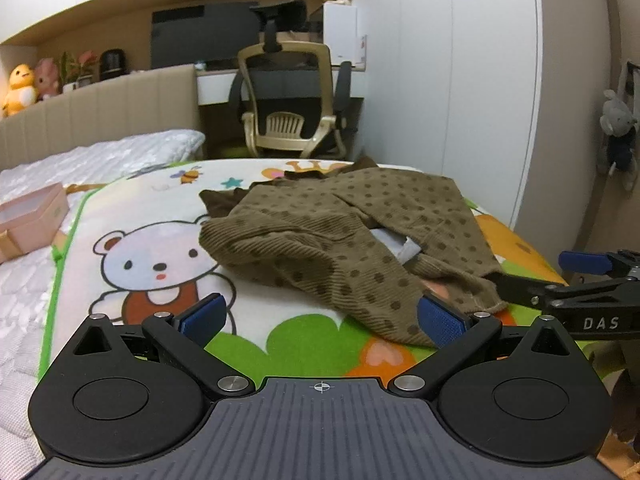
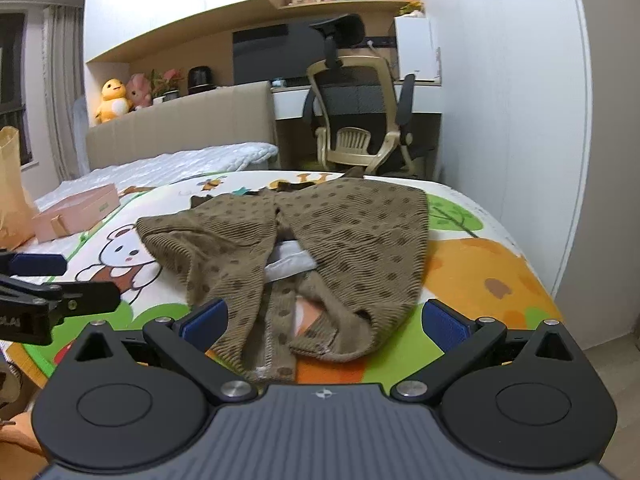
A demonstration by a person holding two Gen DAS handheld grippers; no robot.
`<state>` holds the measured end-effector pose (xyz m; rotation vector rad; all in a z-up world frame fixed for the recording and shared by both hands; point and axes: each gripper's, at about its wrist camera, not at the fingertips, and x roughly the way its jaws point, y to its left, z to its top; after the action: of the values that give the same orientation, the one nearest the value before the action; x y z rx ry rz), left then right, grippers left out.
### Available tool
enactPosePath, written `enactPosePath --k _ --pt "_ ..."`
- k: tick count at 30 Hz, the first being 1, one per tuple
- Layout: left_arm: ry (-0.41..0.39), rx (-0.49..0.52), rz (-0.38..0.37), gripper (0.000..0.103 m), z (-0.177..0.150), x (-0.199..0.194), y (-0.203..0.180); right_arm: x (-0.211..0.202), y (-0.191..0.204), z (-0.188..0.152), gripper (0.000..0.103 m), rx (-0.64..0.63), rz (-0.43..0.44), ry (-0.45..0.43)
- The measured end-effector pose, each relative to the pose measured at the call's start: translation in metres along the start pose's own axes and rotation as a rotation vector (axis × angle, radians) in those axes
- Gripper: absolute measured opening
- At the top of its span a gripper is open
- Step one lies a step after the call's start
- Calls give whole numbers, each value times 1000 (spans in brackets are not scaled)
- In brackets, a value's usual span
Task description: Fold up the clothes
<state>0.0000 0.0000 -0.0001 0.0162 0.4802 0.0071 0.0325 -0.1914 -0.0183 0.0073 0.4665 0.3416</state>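
A brown knit cardigan with dark polka dots (image 1: pixel 352 236) lies crumpled and open on a cartoon play mat (image 1: pixel 156 216) on the bed, a white lining showing at its middle. It also shows in the right wrist view (image 2: pixel 320 248). My left gripper (image 1: pixel 322 316) is open and empty, just short of the cardigan's near left hem. My right gripper (image 2: pixel 326 318) is open and empty, its jaws either side of the near hem. The right gripper also shows at the right edge of the left wrist view (image 1: pixel 576 280).
A pink box (image 2: pixel 76 212) sits on the white quilt (image 1: pixel 80 160) to the left, with a paper bag (image 2: pixel 12 188) beside it. An office chair (image 1: pixel 288 100) and desk stand beyond the bed. A white wardrobe (image 1: pixel 480 80) is on the right.
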Motion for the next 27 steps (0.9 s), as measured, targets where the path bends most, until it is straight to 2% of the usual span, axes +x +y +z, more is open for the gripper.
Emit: enactPosePath --k 5,8,12,27 --pt "29 -13 -1 103 -1 1 -1 9 3 4 103 -26 -23 -6" --pt "45 -19 0 103 -2 2 -2 2 10 -4 103 -37 -2 -17" --pt "47 -14 8 103 -3 4 -1 4 8 -2 103 -40 13 18" --pt "51 -5 40 103 -2 5 0 8 11 -8 103 -56 18 31"
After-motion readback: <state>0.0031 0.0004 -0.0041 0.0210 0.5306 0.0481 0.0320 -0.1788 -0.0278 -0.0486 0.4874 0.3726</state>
